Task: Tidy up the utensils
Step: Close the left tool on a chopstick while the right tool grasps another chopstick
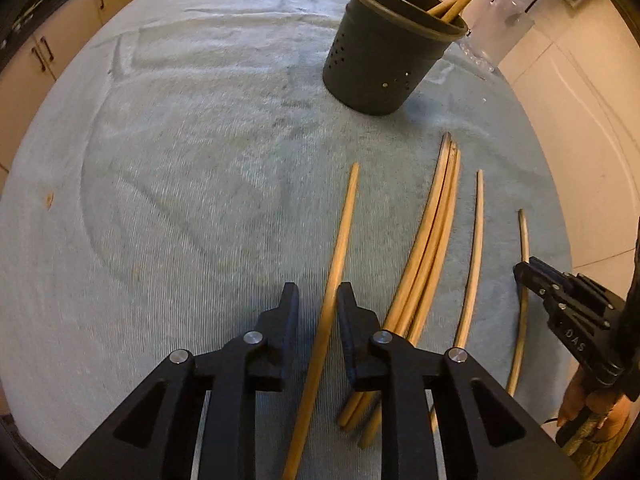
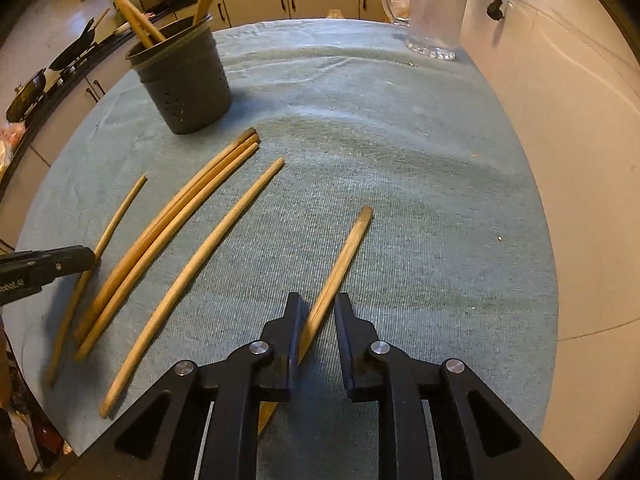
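My two claws hover over wooden chopsticks on a towel.

My left claw (image 1: 318, 300) and right claw (image 2: 318, 310) each straddle a chopstick (image 1: 336, 264), jaws slightly apart, not pinching. The holder (image 1: 384, 56) stands beyond. Closing off-centre, I might roll one away.

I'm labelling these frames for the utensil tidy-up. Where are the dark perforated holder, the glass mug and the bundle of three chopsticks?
dark perforated holder (image 1: 380, 68), left wrist view, on its outer wall.
glass mug (image 2: 434, 12), right wrist view, on its side wall.
bundle of three chopsticks (image 2: 180, 208), right wrist view, mid-length of the sticks.
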{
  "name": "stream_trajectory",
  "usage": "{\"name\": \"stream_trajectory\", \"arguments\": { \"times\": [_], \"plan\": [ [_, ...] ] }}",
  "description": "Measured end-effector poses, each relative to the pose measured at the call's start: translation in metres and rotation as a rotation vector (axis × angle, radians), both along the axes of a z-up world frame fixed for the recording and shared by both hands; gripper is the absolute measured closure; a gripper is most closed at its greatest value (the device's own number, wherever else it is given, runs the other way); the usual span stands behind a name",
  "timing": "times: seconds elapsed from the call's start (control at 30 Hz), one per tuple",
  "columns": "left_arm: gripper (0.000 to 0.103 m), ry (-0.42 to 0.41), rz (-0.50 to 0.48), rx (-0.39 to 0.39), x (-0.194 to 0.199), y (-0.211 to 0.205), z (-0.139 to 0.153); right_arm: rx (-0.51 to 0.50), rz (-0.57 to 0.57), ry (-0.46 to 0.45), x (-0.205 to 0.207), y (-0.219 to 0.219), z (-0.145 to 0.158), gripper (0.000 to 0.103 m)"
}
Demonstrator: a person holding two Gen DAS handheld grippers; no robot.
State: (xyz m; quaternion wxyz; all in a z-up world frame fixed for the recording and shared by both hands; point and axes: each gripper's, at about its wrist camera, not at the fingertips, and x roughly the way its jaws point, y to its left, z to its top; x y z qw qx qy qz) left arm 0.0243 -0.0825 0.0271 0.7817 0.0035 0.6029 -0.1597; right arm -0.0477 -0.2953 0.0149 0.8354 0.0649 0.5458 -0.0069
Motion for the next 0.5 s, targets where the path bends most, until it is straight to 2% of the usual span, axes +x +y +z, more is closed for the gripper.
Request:
{"name": "stream_trajectory", "arguments": {
  "times": [0.27,0.47,0.5],
  "plan": [
    [0.084,-0.012,-0.024,0.036,0.02,-0.009,0.001,-0.001,-0.045,0.051,0.033,-0.012,-0.001,0.084],
    [0.084,-0.035,-0.071,0.06,0.025,-0.018,0.001,-0.073,-0.042,0.089,0.058,-0.004,-0.001,0.081],
    [0.087,-0.045,-0.078,0.062,0.025,-0.02,0.001,-0.076,-0.04,0.084,0.059,-0.002,-0.001,0.082]
  ]
}}
